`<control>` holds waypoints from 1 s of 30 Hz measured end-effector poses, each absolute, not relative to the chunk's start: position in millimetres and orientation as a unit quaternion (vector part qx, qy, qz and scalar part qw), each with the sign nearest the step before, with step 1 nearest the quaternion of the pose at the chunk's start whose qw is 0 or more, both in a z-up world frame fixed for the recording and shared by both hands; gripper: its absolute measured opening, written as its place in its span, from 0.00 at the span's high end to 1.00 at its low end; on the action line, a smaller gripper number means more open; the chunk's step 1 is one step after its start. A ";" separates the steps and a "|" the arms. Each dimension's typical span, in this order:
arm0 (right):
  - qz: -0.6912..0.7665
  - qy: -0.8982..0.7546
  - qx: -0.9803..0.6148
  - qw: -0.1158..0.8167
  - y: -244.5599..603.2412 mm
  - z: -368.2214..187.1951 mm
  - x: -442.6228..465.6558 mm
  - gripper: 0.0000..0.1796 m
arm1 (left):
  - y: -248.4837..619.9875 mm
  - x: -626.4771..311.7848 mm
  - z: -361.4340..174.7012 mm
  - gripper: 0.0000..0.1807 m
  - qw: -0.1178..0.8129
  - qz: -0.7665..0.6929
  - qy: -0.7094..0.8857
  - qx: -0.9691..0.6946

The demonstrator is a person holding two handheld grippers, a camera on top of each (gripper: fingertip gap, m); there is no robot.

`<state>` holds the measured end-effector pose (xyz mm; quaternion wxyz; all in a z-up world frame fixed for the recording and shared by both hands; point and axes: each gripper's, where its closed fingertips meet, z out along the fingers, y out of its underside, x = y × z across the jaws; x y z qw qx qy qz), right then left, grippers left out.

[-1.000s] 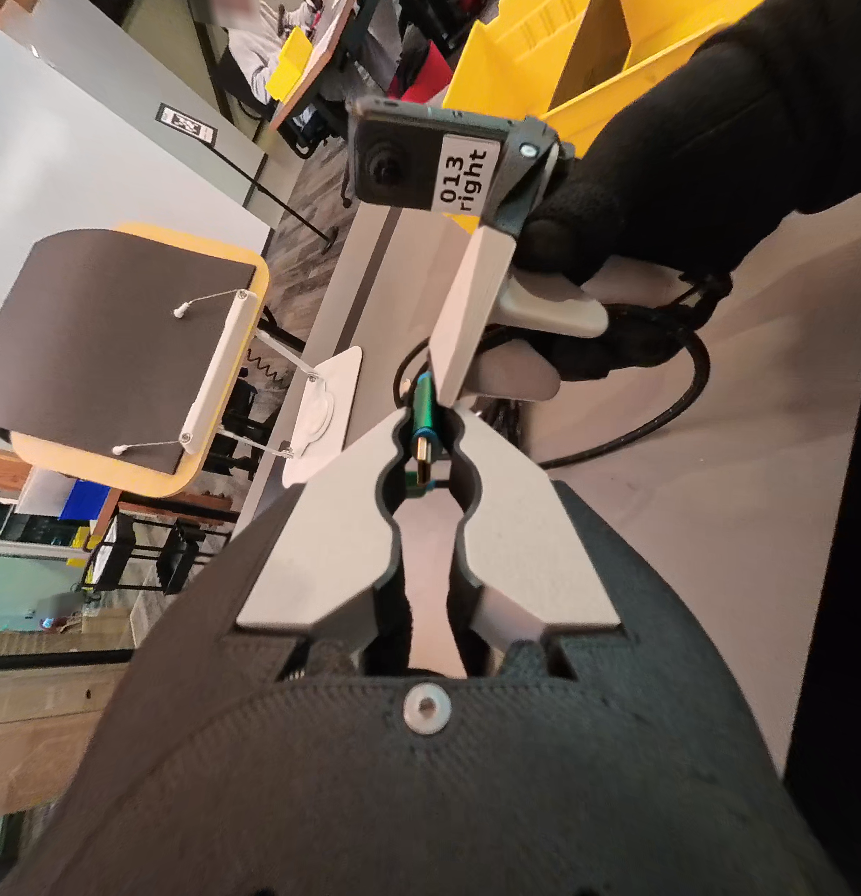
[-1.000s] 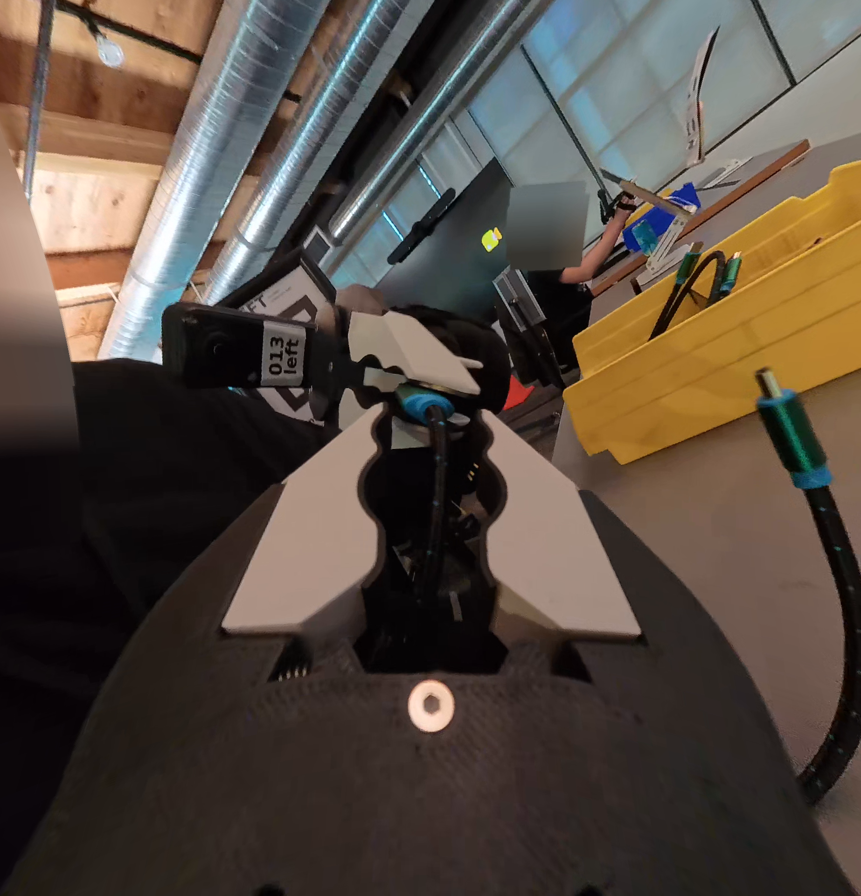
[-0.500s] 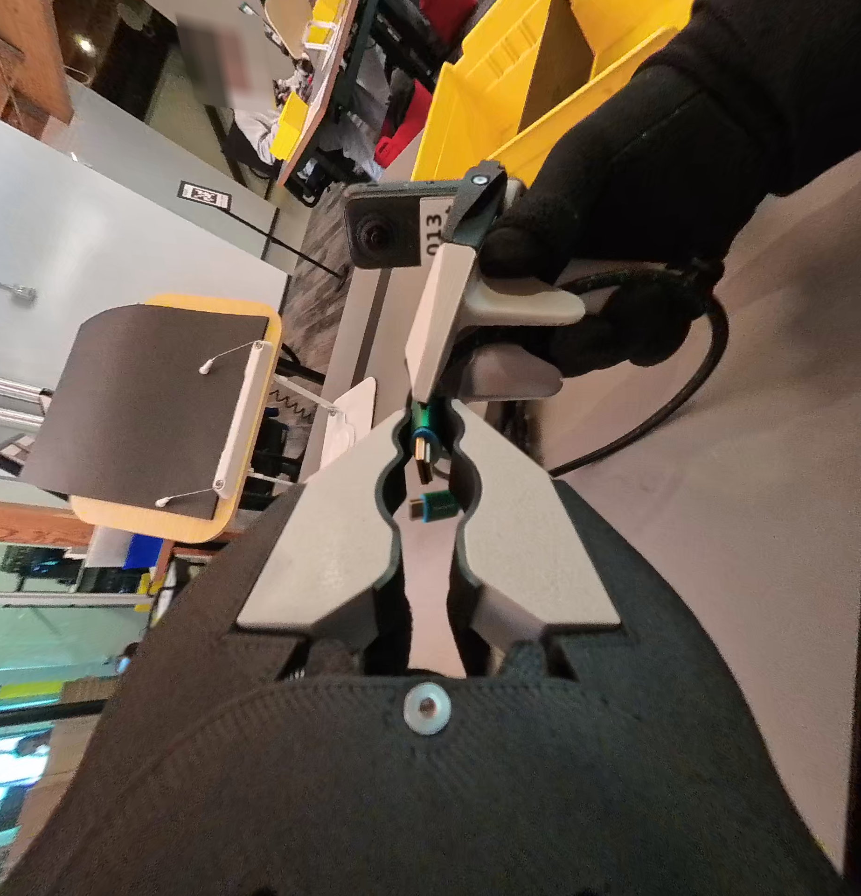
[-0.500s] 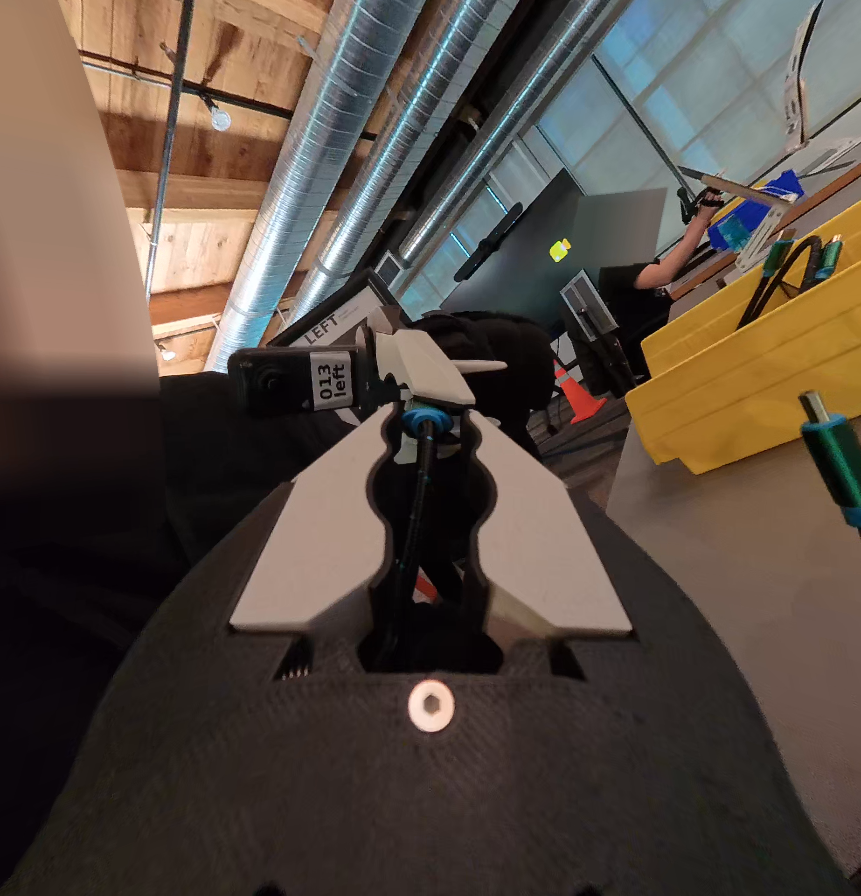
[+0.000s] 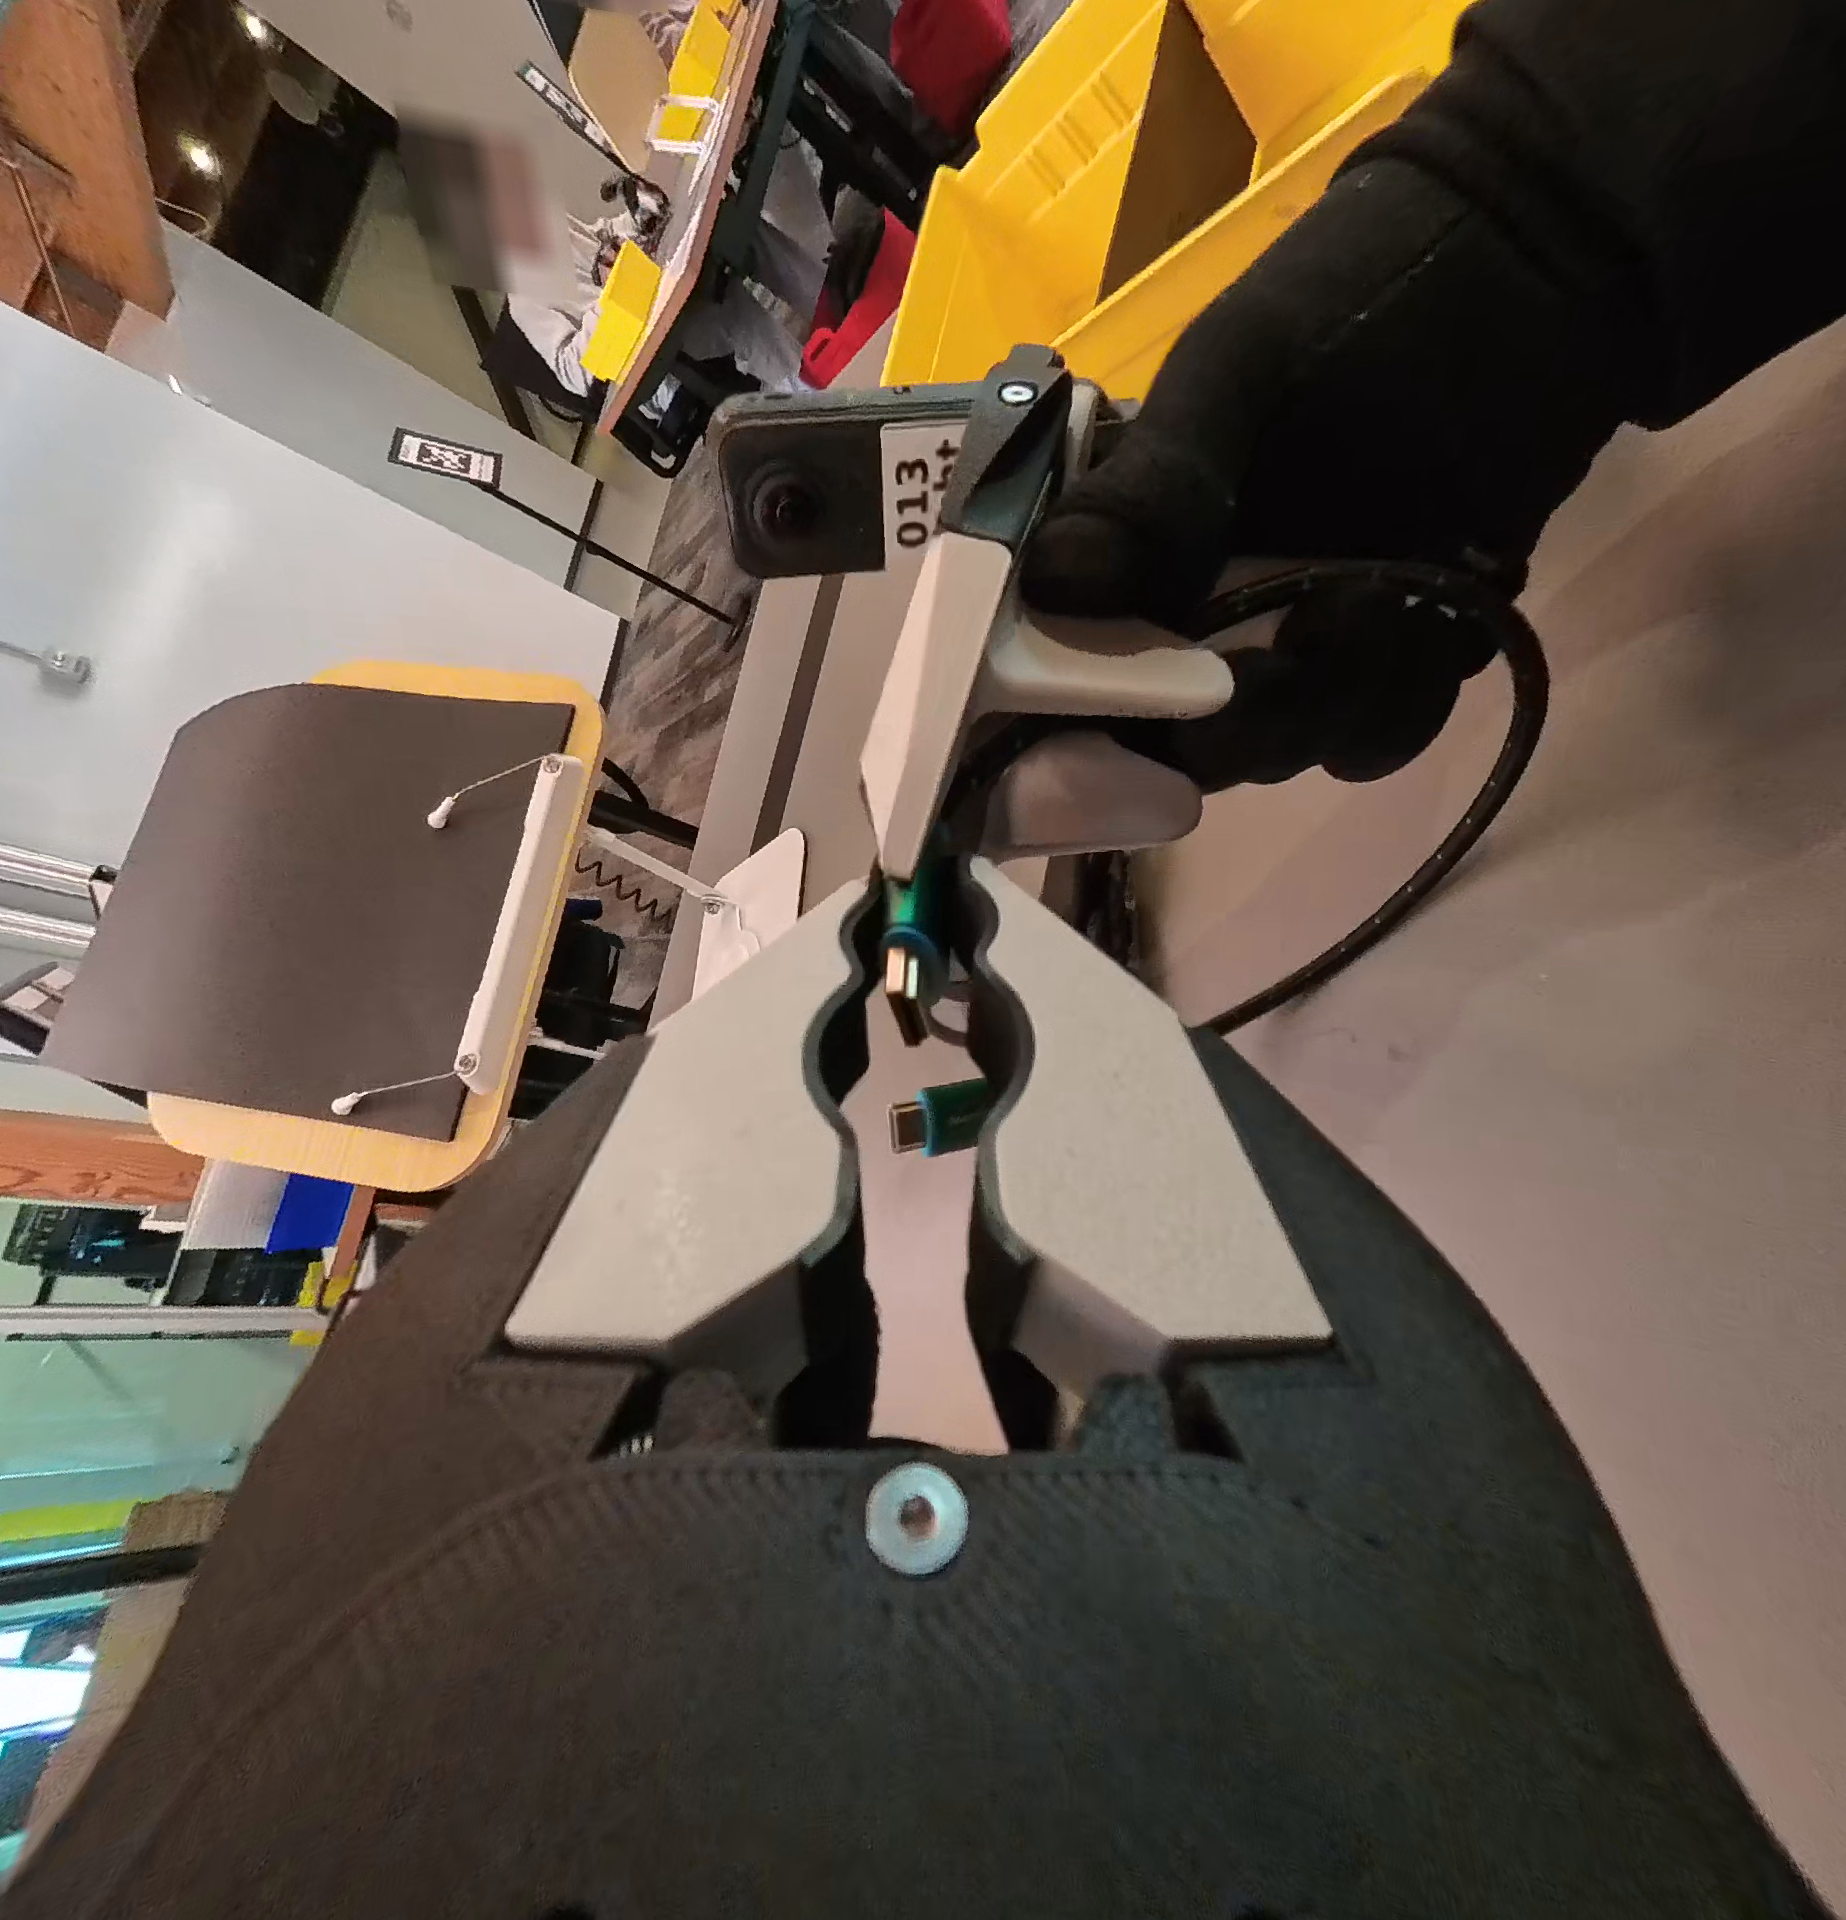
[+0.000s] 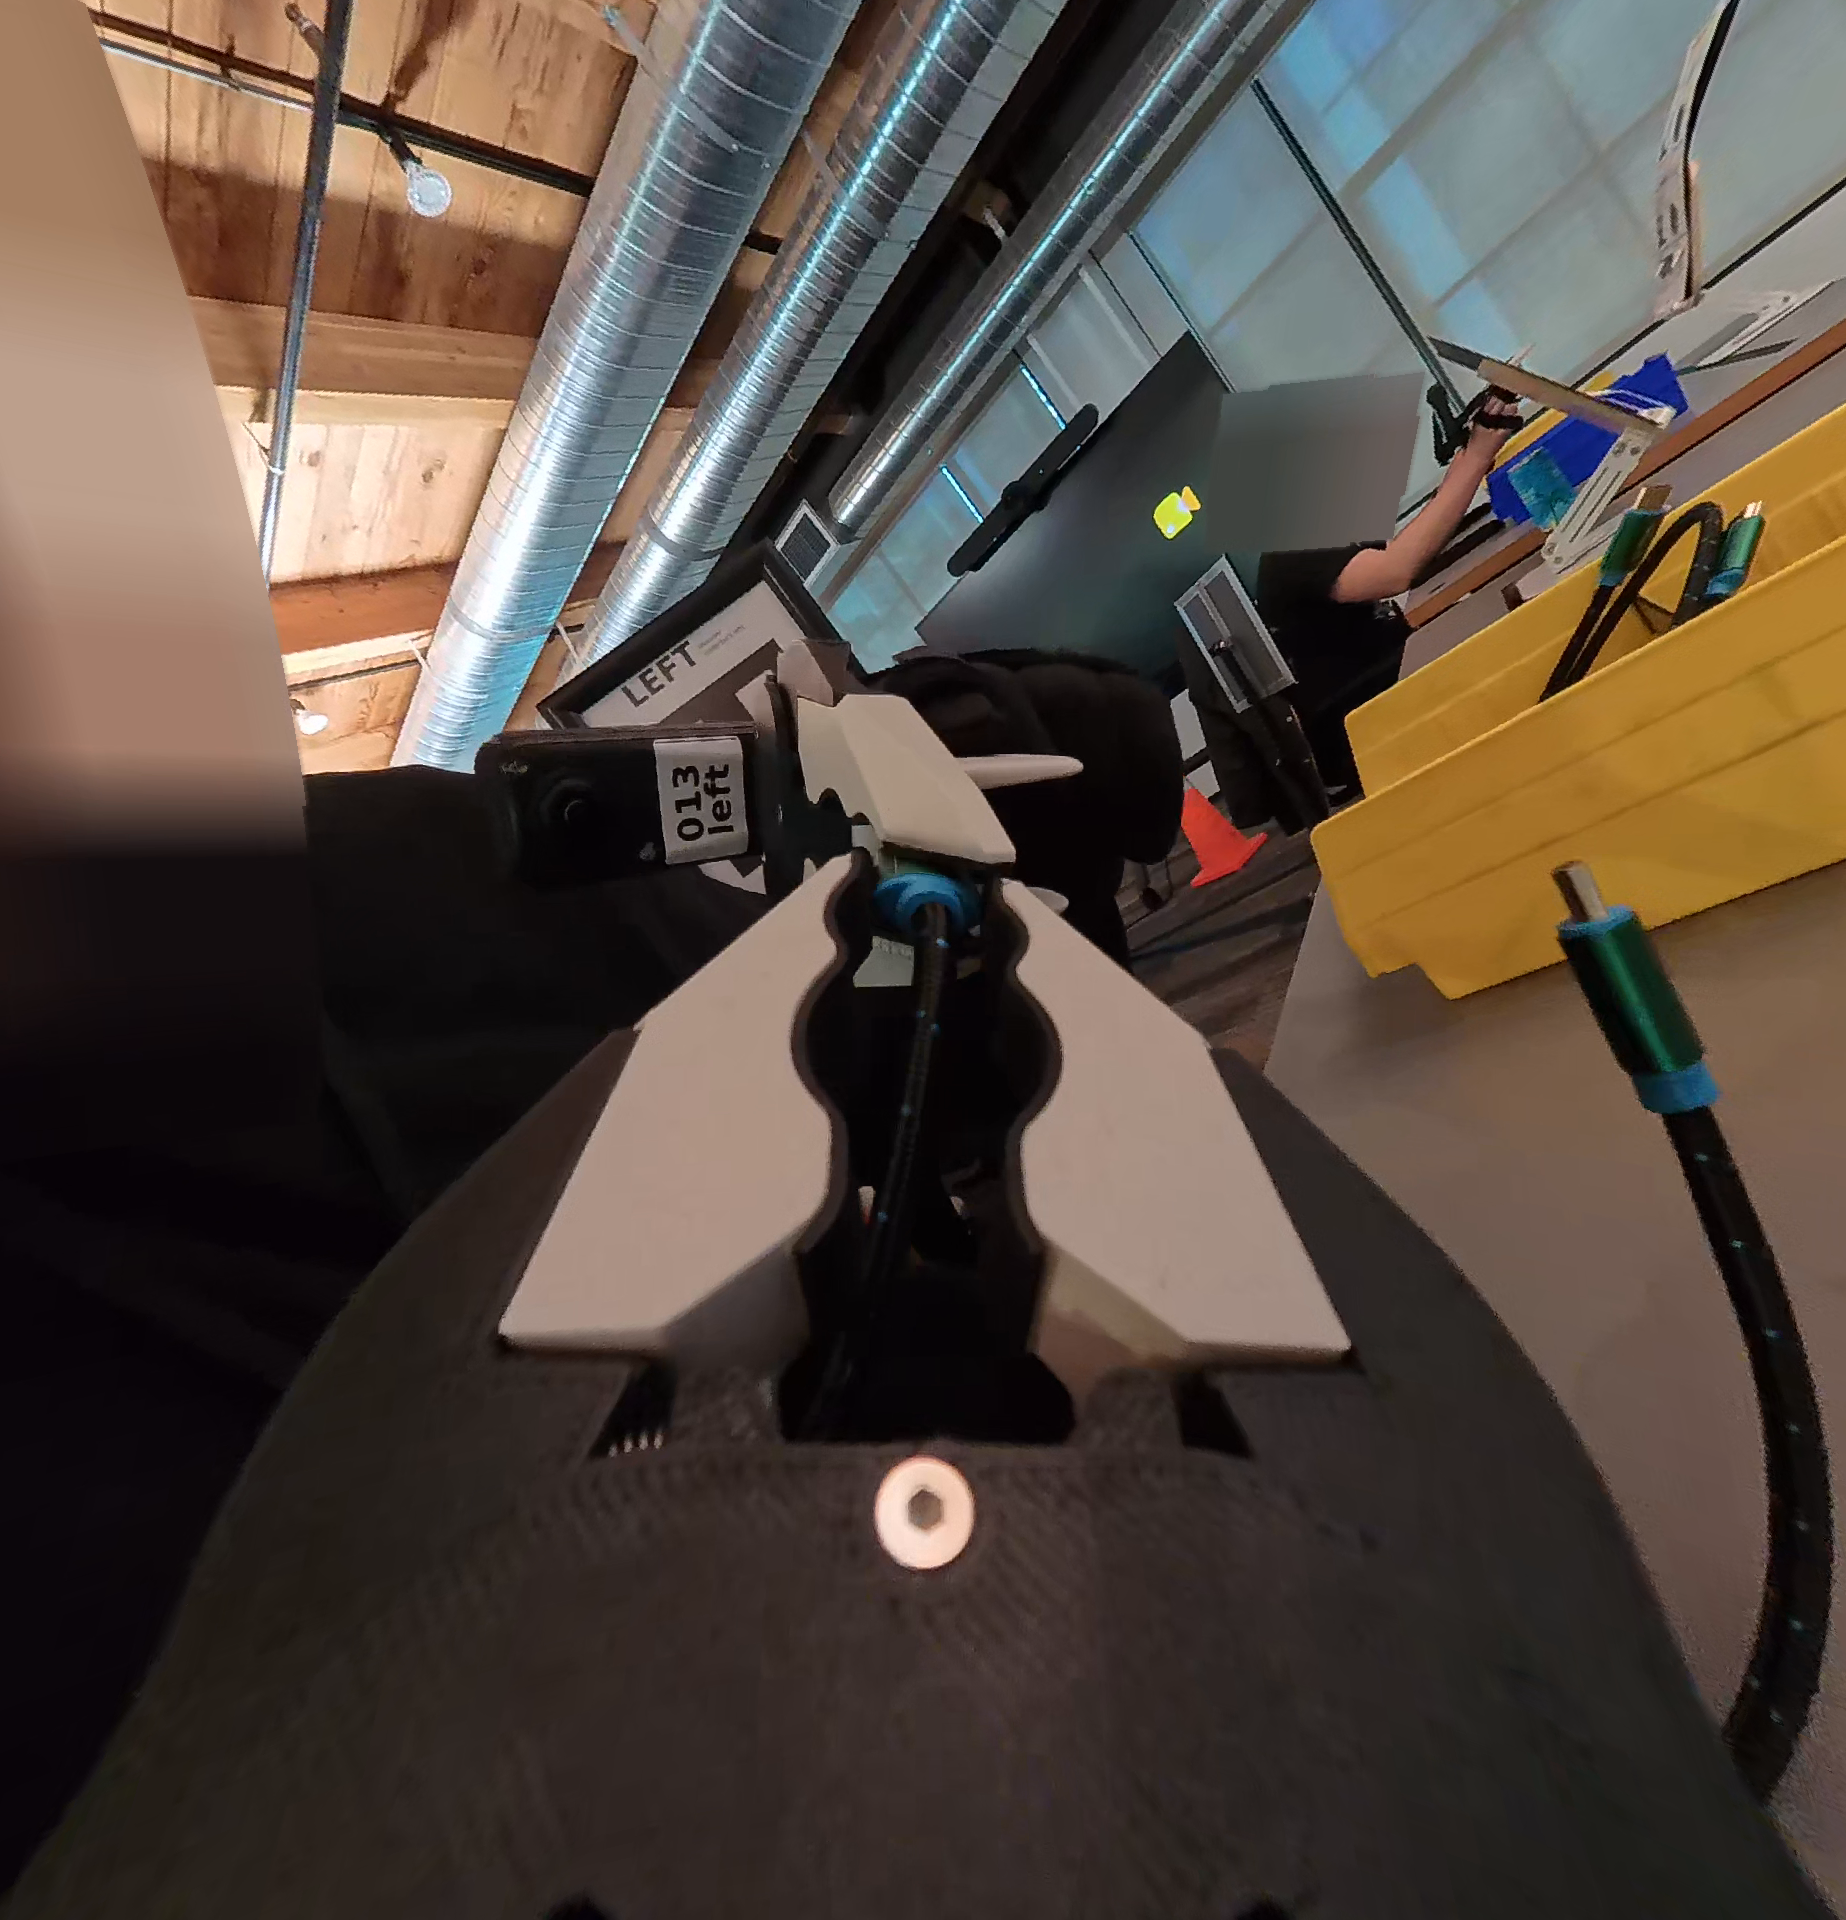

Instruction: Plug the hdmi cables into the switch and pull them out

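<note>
Misalignment risk: right claw (image 6: 924,883) pinches green metal HDMI plug (image 5: 914,909) at its tips, gold end inside narrow gap of left claw (image 5: 919,894); whether left claw grips anything cannot be determined; switch unseen; skewed push could twist plug loose.

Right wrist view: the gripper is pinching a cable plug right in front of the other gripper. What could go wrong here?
The right gripper pinches the plug only at its fingertips, so it might twist or slip. Its tips nearly meet the left gripper, so the two could collide. The spare cable lying beside it might snag.
</note>
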<state>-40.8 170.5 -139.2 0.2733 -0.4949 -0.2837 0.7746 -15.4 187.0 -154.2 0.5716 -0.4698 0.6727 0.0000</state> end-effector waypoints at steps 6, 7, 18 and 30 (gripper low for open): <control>0.765 -0.287 -0.504 0.281 173.8 -146.3 -39.5 0.90 | 188.9 -13.2 -160.0 0.94 0.566 -0.014 0.673 -0.476; 0.763 -0.289 -0.506 0.281 173.8 -147.2 -39.6 0.90 | 189.0 -13.2 -160.7 0.94 0.564 -0.016 0.674 -0.476; 0.718 -0.306 -0.529 0.334 184.7 -156.2 -25.6 0.90 | 205.5 -28.4 -156.6 0.79 0.557 -0.031 0.656 -0.508; 0.488 -0.420 -0.601 0.474 190.0 -164.3 -22.1 0.90 | 201.2 -33.6 -178.5 0.85 0.498 -0.142 0.652 -0.554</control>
